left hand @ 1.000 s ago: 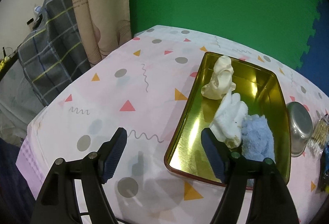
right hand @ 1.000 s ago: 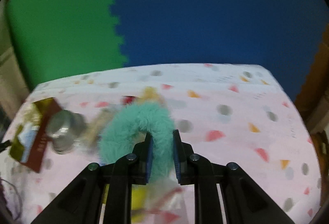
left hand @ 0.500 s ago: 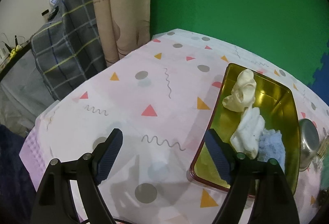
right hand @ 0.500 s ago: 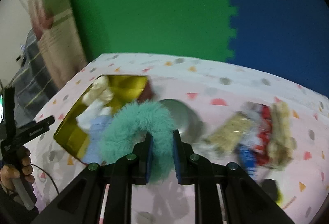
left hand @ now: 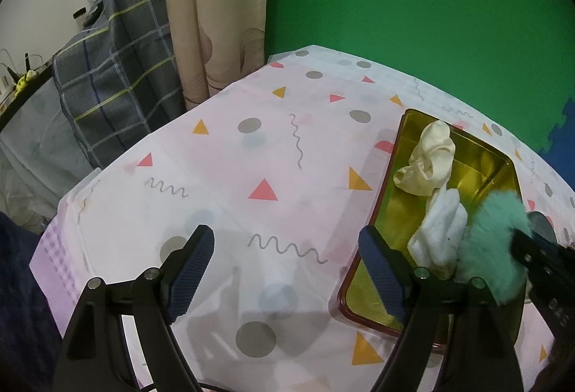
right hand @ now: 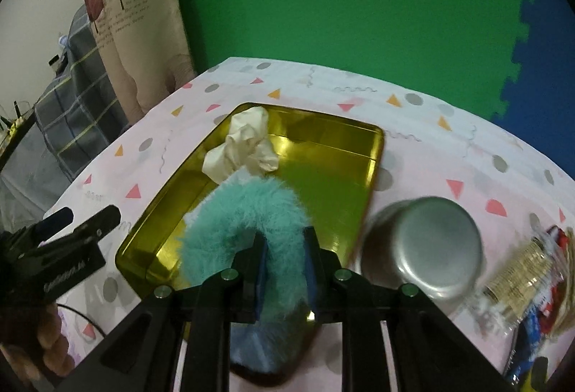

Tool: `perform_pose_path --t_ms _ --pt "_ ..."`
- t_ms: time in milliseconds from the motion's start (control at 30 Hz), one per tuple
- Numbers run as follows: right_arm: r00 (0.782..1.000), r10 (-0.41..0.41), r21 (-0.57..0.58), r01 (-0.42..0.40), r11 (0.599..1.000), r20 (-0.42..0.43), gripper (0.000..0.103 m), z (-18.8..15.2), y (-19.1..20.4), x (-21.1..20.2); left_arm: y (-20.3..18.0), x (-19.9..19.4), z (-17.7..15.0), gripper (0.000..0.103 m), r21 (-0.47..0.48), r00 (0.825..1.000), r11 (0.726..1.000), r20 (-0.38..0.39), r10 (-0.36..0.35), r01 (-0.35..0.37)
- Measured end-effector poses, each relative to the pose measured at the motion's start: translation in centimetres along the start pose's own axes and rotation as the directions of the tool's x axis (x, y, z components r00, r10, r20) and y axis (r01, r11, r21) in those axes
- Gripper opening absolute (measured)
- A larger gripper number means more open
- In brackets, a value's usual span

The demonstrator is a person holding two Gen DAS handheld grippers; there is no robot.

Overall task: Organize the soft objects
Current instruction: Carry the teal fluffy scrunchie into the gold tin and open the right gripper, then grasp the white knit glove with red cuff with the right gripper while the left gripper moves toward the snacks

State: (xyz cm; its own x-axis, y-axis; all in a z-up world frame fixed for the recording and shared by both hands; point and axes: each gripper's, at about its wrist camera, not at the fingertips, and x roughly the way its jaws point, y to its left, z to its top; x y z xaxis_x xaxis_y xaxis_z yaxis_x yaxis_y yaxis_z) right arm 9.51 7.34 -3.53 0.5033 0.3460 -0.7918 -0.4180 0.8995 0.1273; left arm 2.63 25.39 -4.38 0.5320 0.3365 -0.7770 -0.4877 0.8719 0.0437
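right gripper (right hand: pixel 284 264) | swung across from the snack side, now over the gold tray (right hand: pixel 373 154) | teal fluffy ring (right hand: pixel 244 212) brought along, jaws just eased open a bit, ring between them | left gripper (left hand: pixel 287 266) widened slightly

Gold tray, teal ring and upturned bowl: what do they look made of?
Gold tray: likely thin metal with a glossy gold inside, since it mirrors the green wall; red outer rim.
Teal ring: fluffy faux fur or plush, long loose fibres, matte.
Upturned bowl: probably stainless steel, brushed silver with a soft sheen.
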Motion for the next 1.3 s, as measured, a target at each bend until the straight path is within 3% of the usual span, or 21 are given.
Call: perform_pose_path --t_ms 133,300,367,833,1067,1300 --pt "1.0 -0.001 -0.017 0.001 1.0 -0.013 0.02 0.6 0.9 1.1 0.0 0.1 0.0 0.08 -0.003 1.0 1.0 0.0 -0.003 0.003" --pt "0.999 -0.017 -0.037 0.016 0.999 -0.03 0.047 0.8 1.3 1.5 0.1 0.2 0.0 0.08 -0.004 1.0 1.0 -0.006 -0.006 0.006" --pt "0.999 -0.031 -0.048 0.03 0.998 -0.03 0.053 0.7 1.5 1.3 0.1 0.2 0.0 0.08 -0.003 1.0 1.0 -0.004 -0.008 0.008" --pt "0.999 -0.035 0.012 0.035 0.999 0.042 0.054 -2.6 -1.7 -6.0 -1.0 -0.2 -0.4 0.08 0.032 1.0 0.999 0.013 -0.004 0.003" --pt "0.989 -0.132 0.077 0.127 0.989 0.065 0.054 -7.0 -6.5 -10.4 -1.8 -0.7 -0.7 0.08 0.065 0.999 0.998 0.033 0.004 -0.006" --pt "0.961 -0.272 0.193 0.258 0.947 0.05 0.054 -11.7 -13.0 -14.8 -2.3 -1.0 -0.8 0.08 0.087 0.999 0.996 0.041 0.01 -0.014"
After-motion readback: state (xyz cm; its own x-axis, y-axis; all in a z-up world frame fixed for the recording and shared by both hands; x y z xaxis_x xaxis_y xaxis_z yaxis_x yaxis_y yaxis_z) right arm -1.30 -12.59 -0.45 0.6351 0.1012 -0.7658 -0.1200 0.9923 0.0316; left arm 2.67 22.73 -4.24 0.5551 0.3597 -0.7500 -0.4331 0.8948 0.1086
